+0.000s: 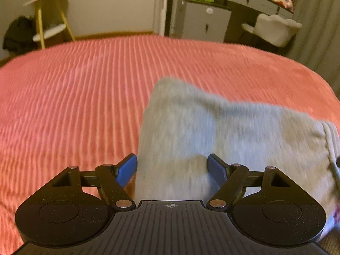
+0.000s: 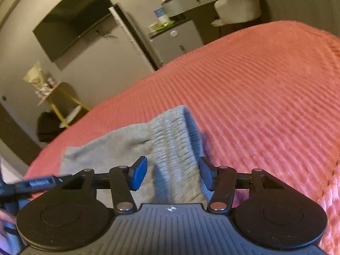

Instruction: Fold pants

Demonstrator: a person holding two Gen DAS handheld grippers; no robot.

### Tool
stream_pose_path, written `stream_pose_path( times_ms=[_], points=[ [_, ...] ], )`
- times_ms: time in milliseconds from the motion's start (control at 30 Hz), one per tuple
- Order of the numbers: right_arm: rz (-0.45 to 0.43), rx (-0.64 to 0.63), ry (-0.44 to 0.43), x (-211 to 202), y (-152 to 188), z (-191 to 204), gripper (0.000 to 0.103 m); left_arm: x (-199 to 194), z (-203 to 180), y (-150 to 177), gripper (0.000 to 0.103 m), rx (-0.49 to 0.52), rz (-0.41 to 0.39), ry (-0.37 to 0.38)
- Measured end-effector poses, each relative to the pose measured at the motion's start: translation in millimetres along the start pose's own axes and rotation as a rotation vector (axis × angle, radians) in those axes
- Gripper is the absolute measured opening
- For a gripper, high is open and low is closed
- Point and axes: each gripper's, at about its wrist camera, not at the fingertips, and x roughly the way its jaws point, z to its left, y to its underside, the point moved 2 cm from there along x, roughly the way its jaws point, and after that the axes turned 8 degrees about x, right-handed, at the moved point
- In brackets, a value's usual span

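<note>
Between the left jaws, keep the pants centred before closing. Looks, going by both sets standing apart over the cloth, like the moment for taking hold ahead of carrying a fold over. Aim for the full thickness of the edge, not a single layer. Bite deep enough to stop any slip. Lift both sides level and together to land the fold square on the bed. Steer the lower tips clear of the bedcover to avoid dragging it along.

Left jaws: spread wide, pinching nothing. Grey cloth up the middle of the gap, from the base outward and on ahead of the tips. Spills under and past the right-hand pad, off to that side. Leaves a sliver of bed beside the left-hand pad, hence no pressure there.

Right jaws: partly apart, with the ribbed waistband in the gap and stretching ahead of the tips. Reaches beyond the left-hand pad on one side, and ends roughly at the right-hand pad on the other. Cannot tell whether those pads press the band or merely hover over it, with blur hiding the contact. Ahead and to the right of these jaws, only bed.
</note>
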Motion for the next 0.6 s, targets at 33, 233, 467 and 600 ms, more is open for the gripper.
stream_pose_path(
  times_ms=[33, 233, 467, 600],
  points=[
    [0.025, 0.004, -0.017, -1, -1, -2, 0.055, -4, 3, 7, 0.079, -0.010, 0.009, 0.024],
    [0.128, 0.083, -0.090, 2, -8, -21, 0.047, -17, 28, 39, 0.079, -0.140, 0.068, 0.120],
    [0.126, 0.142, -0.230, -22, -13, -14, 0.011, -28, 34, 53, 0.079, -0.140, 0.083, 0.142],
    [0.149, 0.107, -0.109, -14, -11, -23, 0.014, -26, 35, 54, 0.079, -0.154, 0.101, 0.194]
  ],
)
